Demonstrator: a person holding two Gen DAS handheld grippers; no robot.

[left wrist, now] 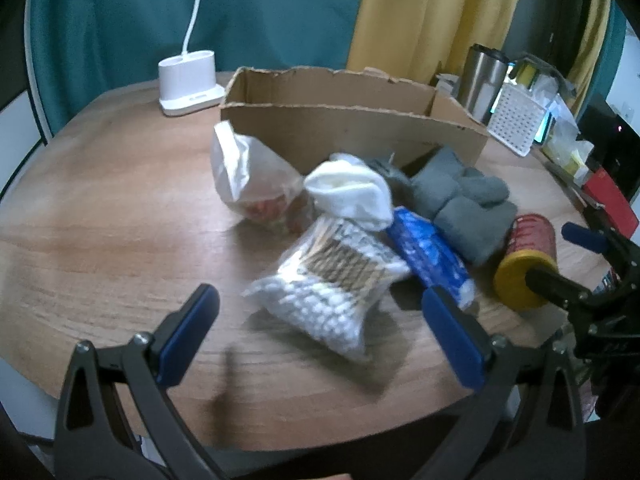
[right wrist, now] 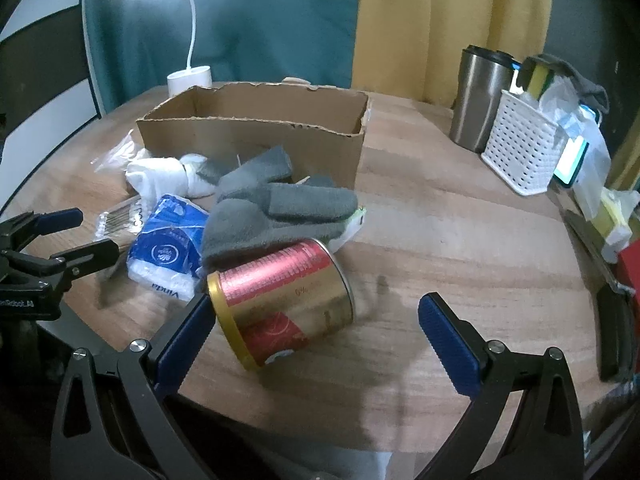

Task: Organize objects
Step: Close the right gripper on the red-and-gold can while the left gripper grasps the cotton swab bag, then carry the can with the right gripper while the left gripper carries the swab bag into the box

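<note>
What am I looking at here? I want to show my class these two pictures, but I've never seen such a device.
A person holds two hand tools, each with two blue-padded fingers and a wide-angle camera looking along them. One picture comes from the left gripper, the other from the right gripper. Both are open and hold nothing. On the wooden table lie a cardboard box, grey socks, a white sock, a blue tissue pack, a bag of cotton swabs and a red and gold can on its side, just ahead of the right gripper.
</note>
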